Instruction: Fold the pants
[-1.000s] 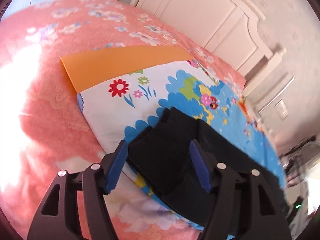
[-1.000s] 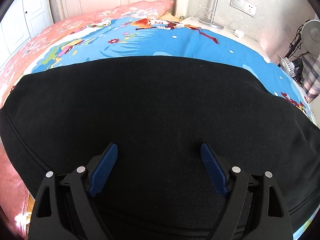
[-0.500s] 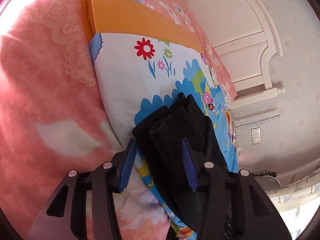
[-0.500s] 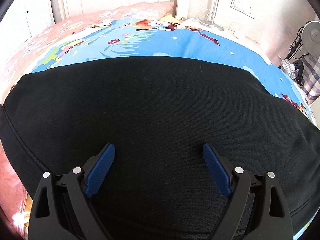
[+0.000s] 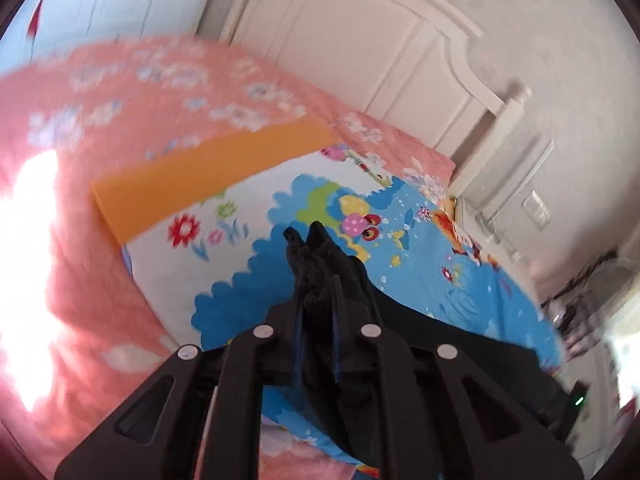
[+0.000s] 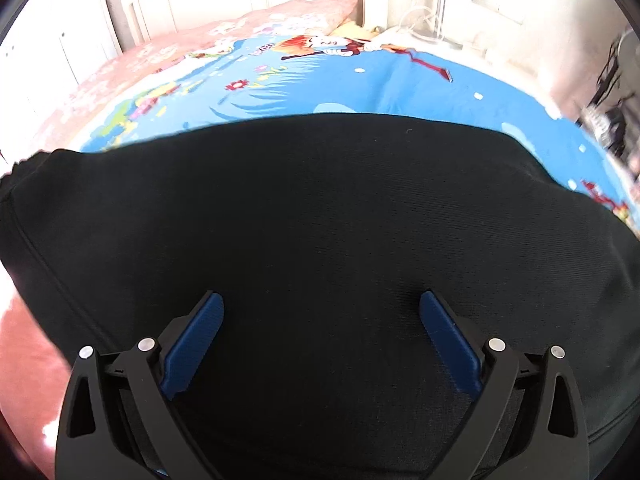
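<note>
Black knit fabric: the pants, one bunched end pinched between the blue pads of the left tongs. A second before, those tongs stood wide over the flat leg ends; their jaws had just been closing, and now clamped the cloth, which rose in a crumpled peak beyond the tips. The left view had also swung: more of the white headboard showed, and the picture was smeared with blur.

The right tongs had just been opening a little further and stood spread wide, gripping nothing, with the pants as a broad flat sheet beneath and between the pads. That view matched the earlier one closely, the far hem of the cloth running across the frame as before.

Position: the pants lay on the quilt, trailing from the left tongs down toward the right edge of the left view; in the right view they filled the lower two thirds.

Materials: pants, fine ribbed weave with a stitched seam at the left side; quilt, smooth printed cotton in blue and white with flowers and cartoon figures, one orange band; bedspread, pink with pale flowers, sunlit at the left; tongs, black plastic arms with silver rivets.
</note>
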`<state>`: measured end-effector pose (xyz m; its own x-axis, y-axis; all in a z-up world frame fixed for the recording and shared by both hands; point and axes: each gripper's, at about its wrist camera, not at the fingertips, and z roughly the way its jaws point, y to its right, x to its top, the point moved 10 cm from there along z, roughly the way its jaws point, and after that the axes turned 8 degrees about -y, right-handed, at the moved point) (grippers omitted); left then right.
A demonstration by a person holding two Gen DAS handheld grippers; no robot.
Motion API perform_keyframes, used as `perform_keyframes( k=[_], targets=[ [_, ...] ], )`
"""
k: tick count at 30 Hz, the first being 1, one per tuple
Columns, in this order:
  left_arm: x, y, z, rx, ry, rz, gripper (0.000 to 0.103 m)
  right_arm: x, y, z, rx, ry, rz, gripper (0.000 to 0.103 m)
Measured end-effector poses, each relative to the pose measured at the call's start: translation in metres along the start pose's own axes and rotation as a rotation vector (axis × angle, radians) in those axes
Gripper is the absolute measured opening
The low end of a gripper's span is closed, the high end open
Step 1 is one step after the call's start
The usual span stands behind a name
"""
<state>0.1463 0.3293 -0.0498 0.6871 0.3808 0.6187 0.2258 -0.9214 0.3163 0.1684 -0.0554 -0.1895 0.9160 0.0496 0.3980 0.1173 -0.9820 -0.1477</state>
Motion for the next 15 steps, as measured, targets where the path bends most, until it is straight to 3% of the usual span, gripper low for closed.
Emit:
perform_keyframes(
  k=[2, 4, 5, 7, 9, 11, 13, 15],
  targets=[
    [-0.003, 0.063, -0.023, 0.116, 0.069, 0.241, 0.011, 0.005, 0.007, -0.015, 0.127, 0.001, 0.087, 0.096],
    [-0.028, 0.140, -0.039, 0.217, 0.143, 0.511, 0.011, 0.009, 0.018, -0.028, 0.208, -0.011, 0.165, 0.096],
    [-0.041, 0.167, -0.041, 0.233, 0.163, 0.596, 0.011, 0.012, 0.027, -0.035, 0.250, -0.012, 0.209, 0.096],
    [-0.096, 0.234, -0.034, 0.243, 0.196, 0.810, 0.011, 0.017, 0.041, -0.048, 0.335, 0.003, 0.283, 0.097],
    [-0.151, 0.276, -0.015, 0.249, 0.217, 0.979, 0.011, 0.021, 0.055, -0.057, 0.439, 0.009, 0.361, 0.097],
    [-0.214, 0.300, 0.013, 0.259, 0.189, 1.142, 0.011, 0.020, 0.061, -0.058, 0.495, -0.014, 0.397, 0.097],
    [-0.256, 0.302, 0.037, 0.244, 0.131, 1.215, 0.011, 0.017, 0.062, -0.057, 0.518, -0.027, 0.401, 0.097],
    [-0.273, 0.295, 0.049, 0.284, 0.138, 1.243, 0.015, 0.016, 0.056, -0.054, 0.547, -0.046, 0.394, 0.097]
  ],
)
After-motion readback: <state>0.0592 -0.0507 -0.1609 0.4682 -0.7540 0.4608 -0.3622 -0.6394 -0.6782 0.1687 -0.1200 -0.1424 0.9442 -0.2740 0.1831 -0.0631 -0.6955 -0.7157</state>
